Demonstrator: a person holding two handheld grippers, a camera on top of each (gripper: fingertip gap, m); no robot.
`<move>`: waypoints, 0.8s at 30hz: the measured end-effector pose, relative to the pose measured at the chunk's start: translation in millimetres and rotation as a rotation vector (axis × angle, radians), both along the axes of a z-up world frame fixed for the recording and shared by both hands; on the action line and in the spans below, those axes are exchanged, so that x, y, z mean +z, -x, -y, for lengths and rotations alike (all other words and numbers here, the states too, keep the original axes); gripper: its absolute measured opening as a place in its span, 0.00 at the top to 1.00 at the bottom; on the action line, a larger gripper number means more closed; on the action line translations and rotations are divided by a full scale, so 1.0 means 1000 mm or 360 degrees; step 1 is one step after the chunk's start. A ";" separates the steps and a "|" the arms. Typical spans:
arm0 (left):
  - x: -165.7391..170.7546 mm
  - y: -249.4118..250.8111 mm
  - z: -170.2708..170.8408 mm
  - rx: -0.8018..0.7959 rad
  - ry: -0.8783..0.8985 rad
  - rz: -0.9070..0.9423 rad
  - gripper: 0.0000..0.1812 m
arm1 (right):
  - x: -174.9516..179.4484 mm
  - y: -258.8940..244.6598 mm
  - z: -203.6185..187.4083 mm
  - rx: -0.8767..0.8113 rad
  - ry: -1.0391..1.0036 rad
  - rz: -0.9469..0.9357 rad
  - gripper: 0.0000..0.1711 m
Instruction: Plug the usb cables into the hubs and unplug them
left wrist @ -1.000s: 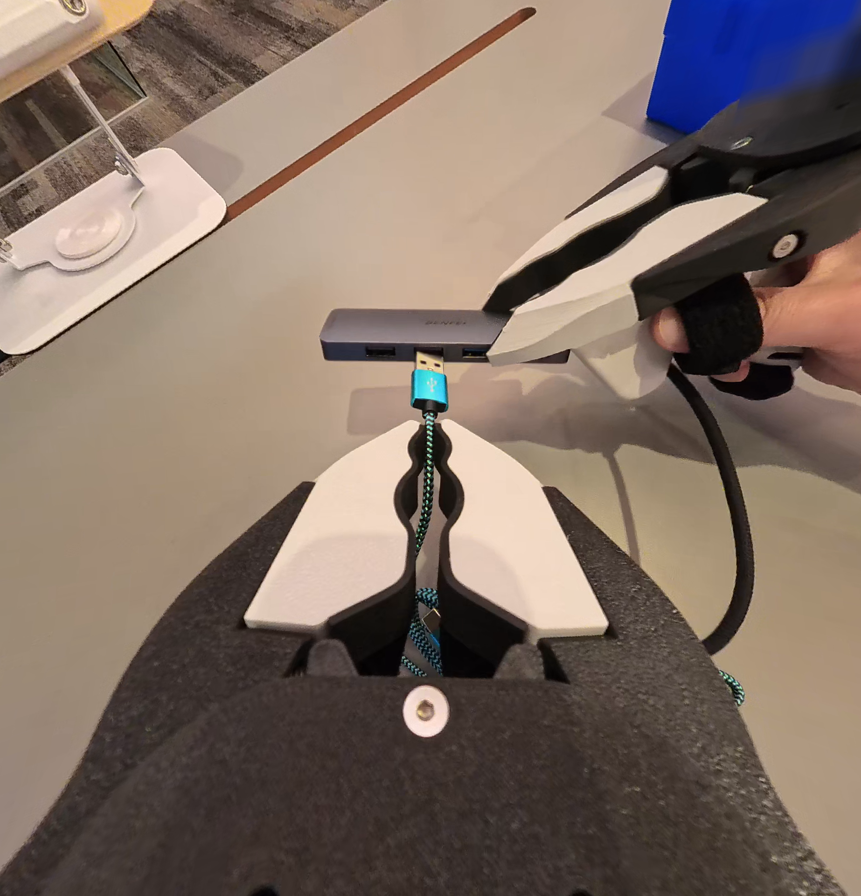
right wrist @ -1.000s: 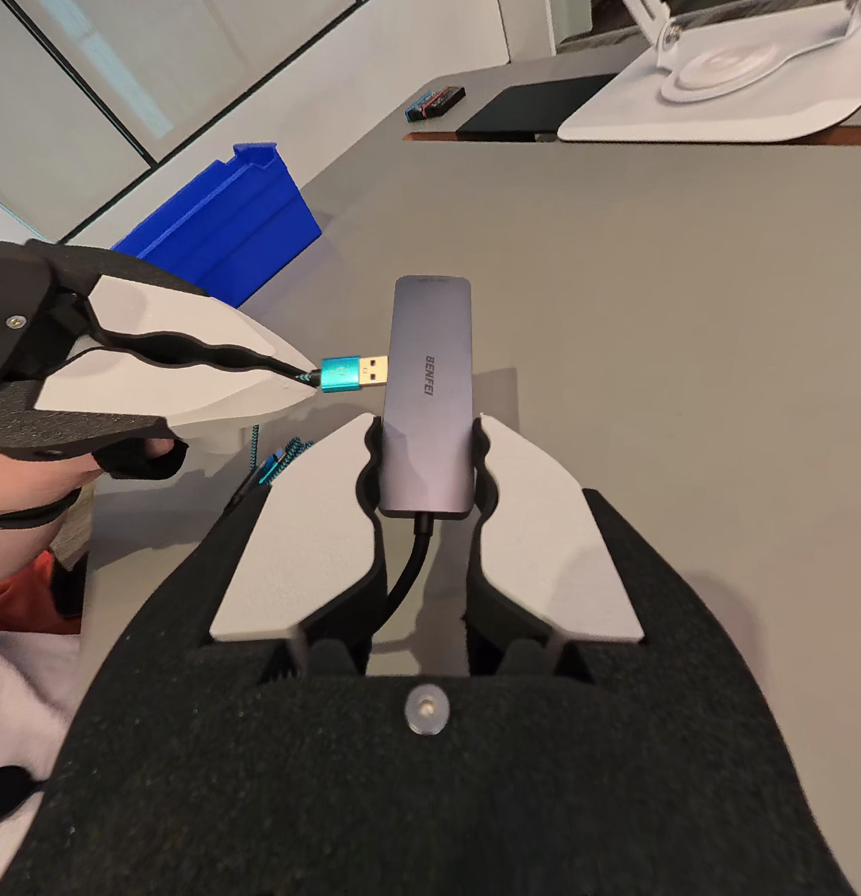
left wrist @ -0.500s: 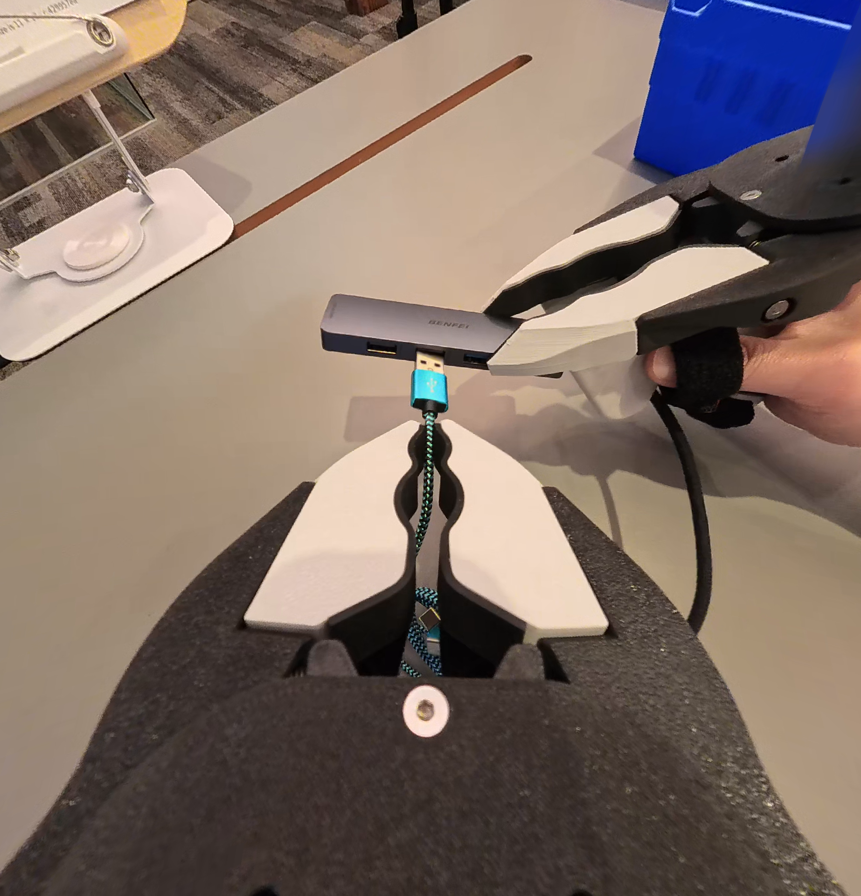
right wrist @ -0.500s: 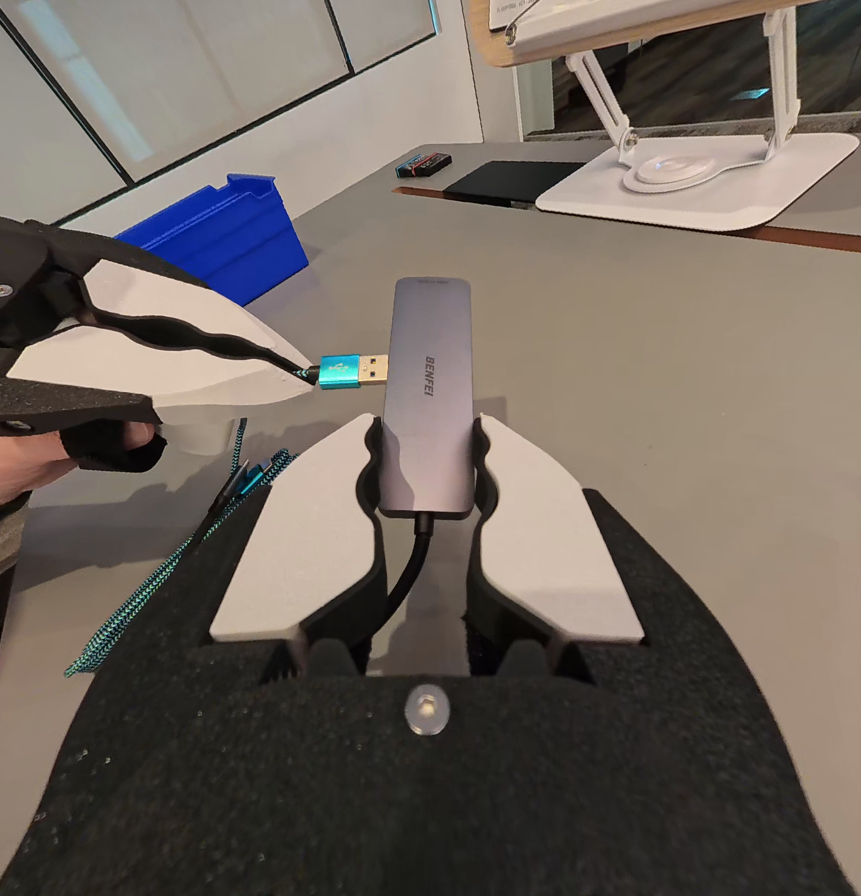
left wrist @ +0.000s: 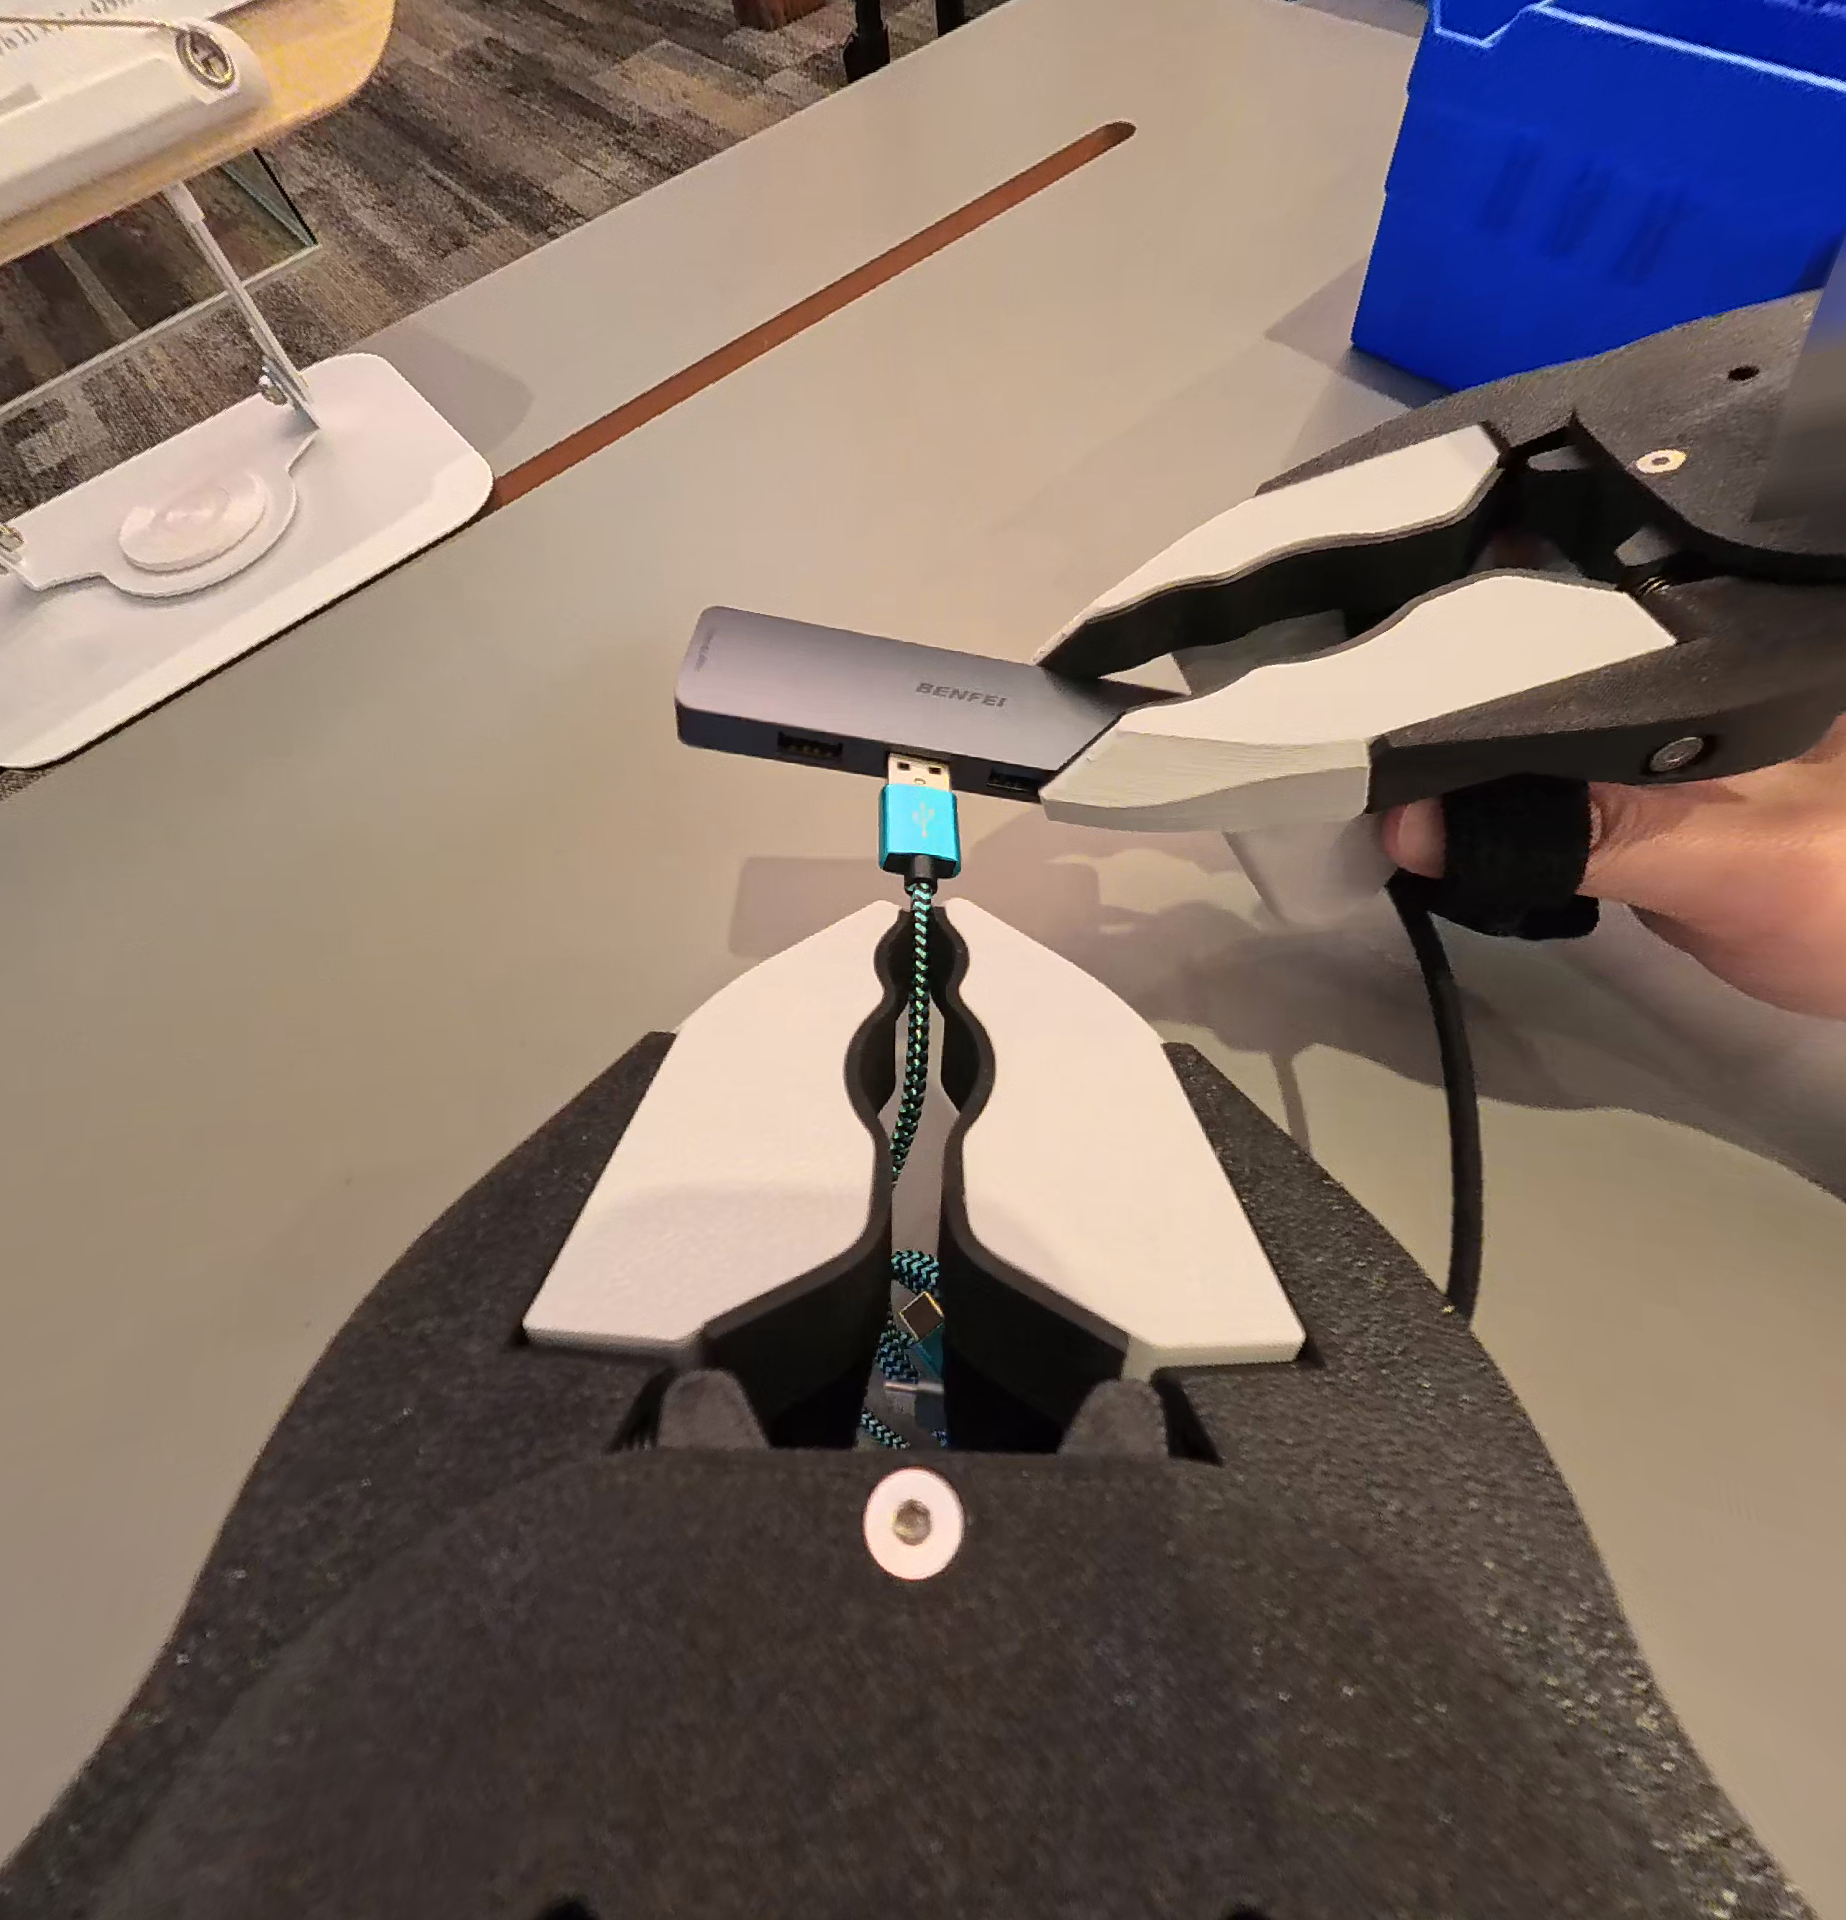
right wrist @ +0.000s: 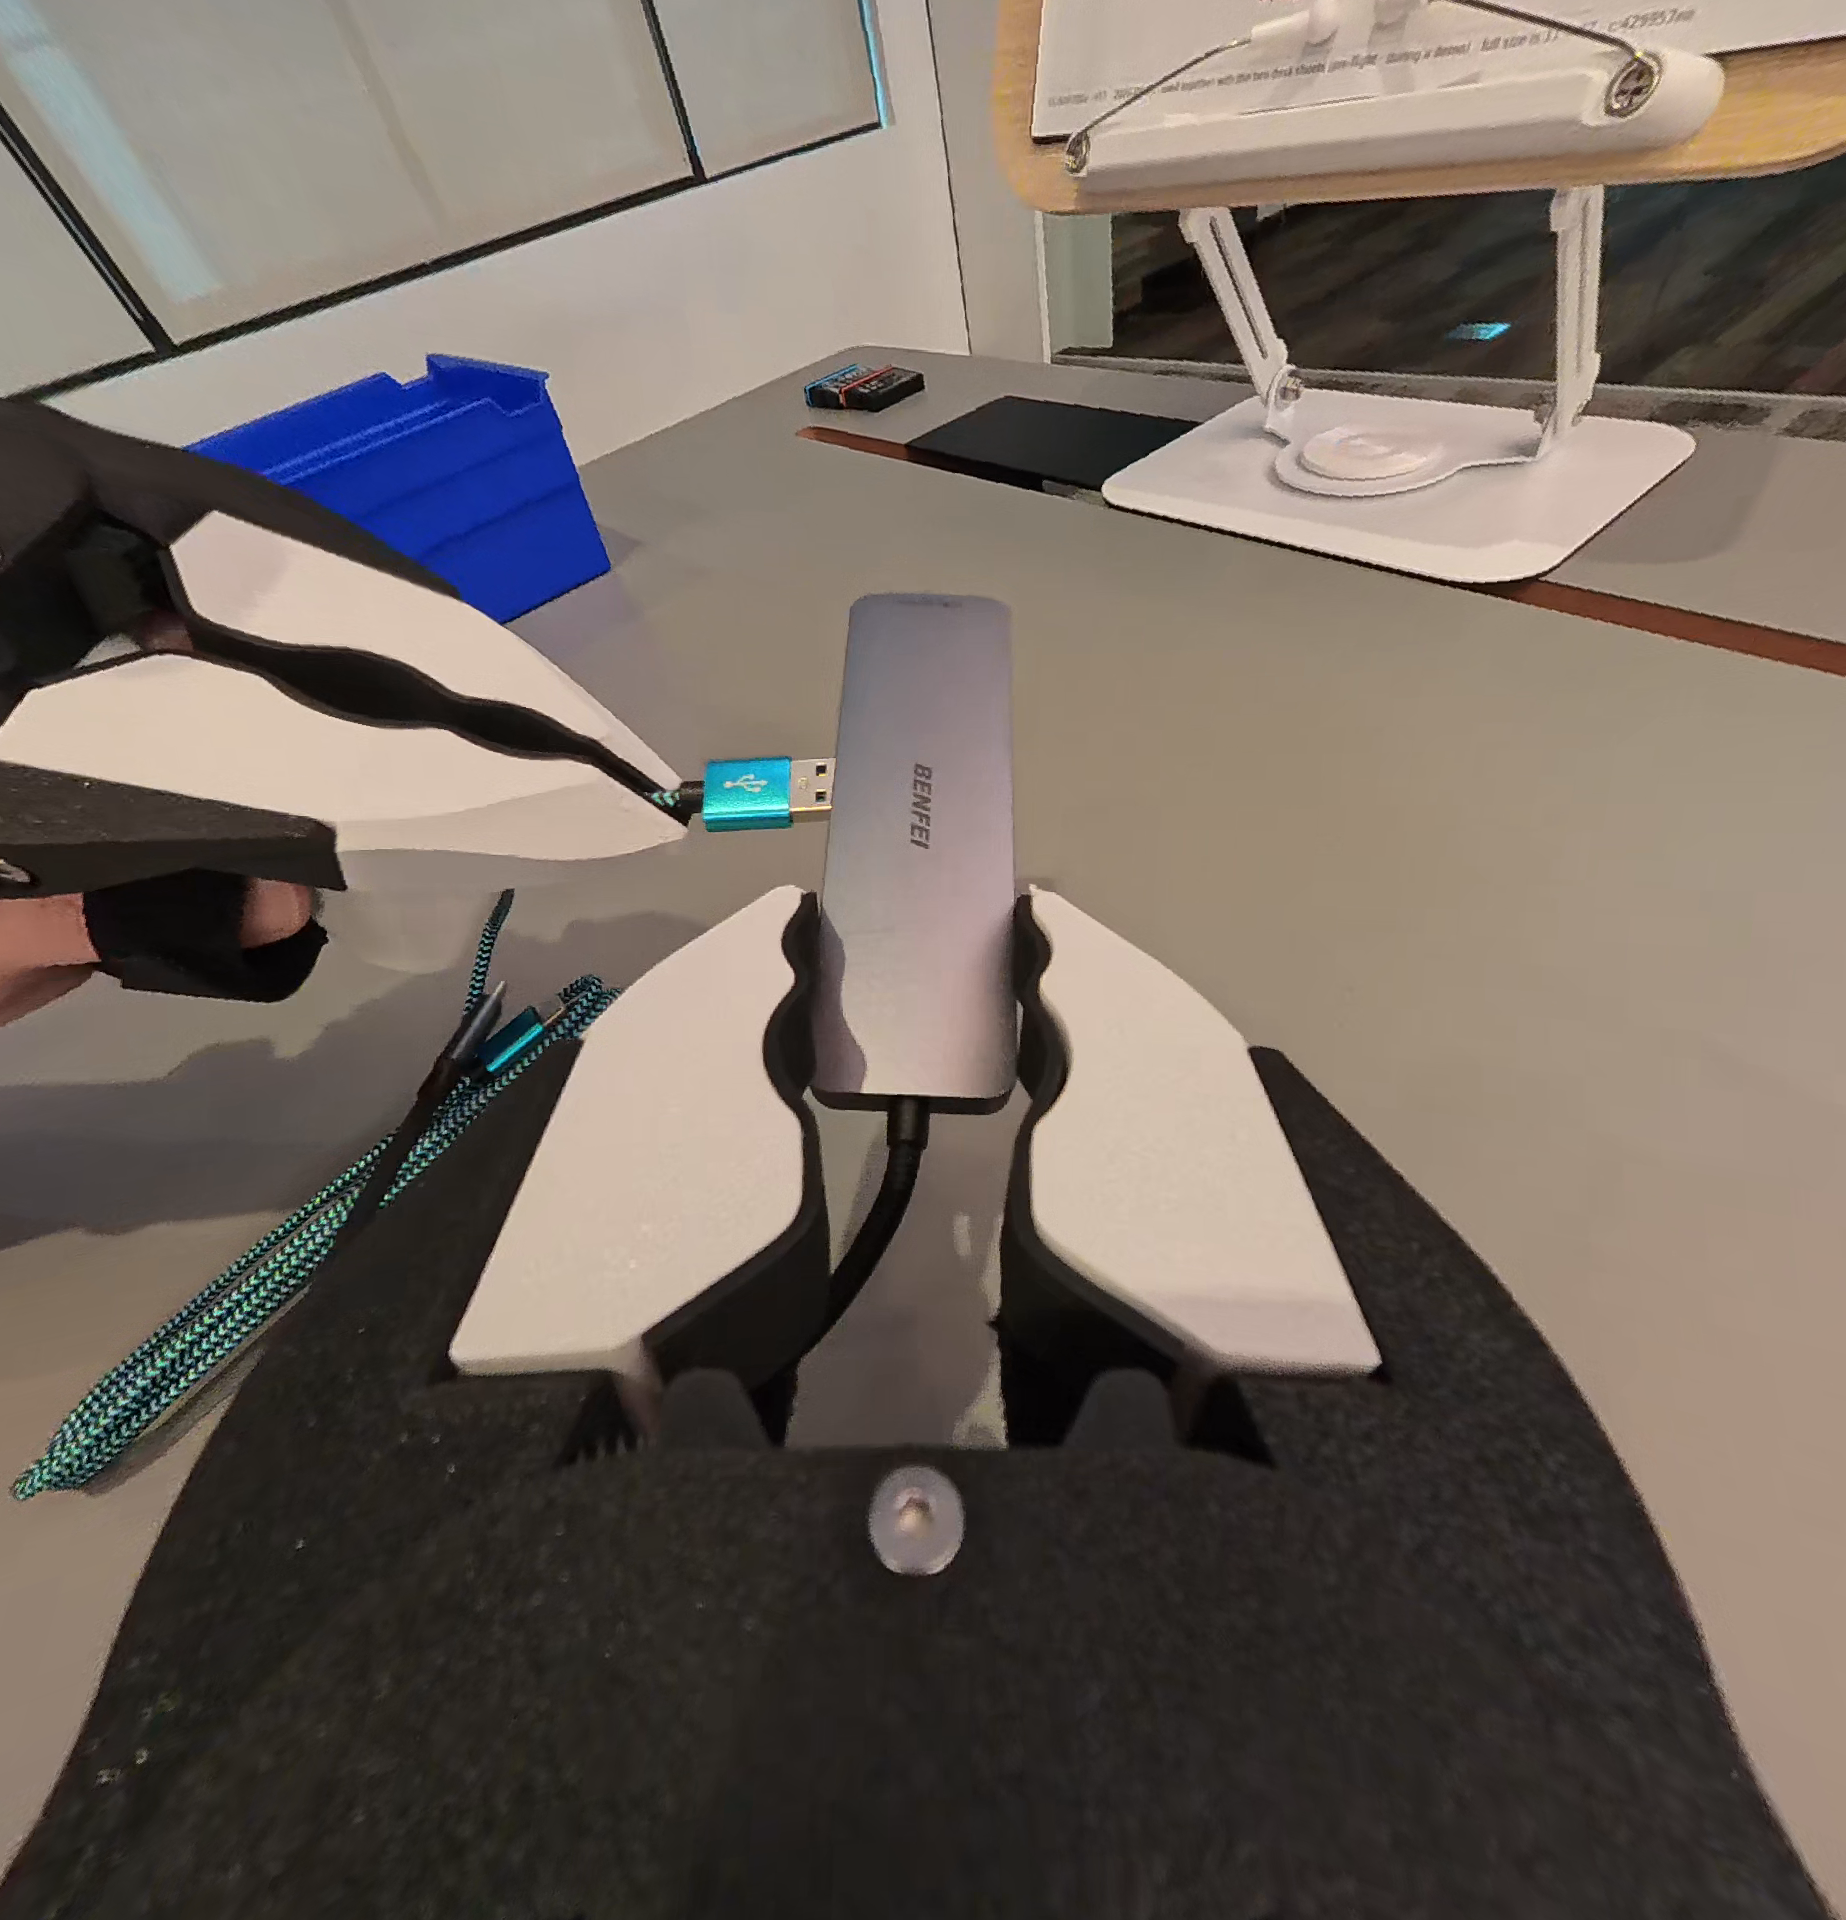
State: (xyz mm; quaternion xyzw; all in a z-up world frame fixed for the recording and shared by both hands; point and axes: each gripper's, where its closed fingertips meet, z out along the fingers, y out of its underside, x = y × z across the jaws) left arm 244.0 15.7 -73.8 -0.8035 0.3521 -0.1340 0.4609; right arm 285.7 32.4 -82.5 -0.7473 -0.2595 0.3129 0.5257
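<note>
The left tool is clamped on the teal braided USB cable just behind its plug, whose metal tip meets the grey hub's middle port. The right tool is closed on the hub's sides, above the tabletop. Gripped by cable – the plug may tilt and jam.

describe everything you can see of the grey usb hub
The hub is a slim, flat grey bar with rounded corners, seemingly metal, with lettering on top. It is held level above the table, clamped by its cable end in the right gripper. A black cord leaves that end. Three ports line one long side; the metal tip of the teal plug sits partly in the middle one, the braided cable pinched in the left gripper.
</note>
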 end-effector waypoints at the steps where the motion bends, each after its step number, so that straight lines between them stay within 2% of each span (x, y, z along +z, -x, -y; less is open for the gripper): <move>1: 0.000 0.000 0.000 0.0001 -0.0006 0.0008 0.99 | 0.001 0.000 0.000 0.0003 -0.0003 -0.0001 0.80; 24: 0.001 -0.001 0.004 -0.0073 -0.0021 -0.0040 0.99 | 0.011 -0.002 0.003 0.0046 -0.0196 0.0139 0.80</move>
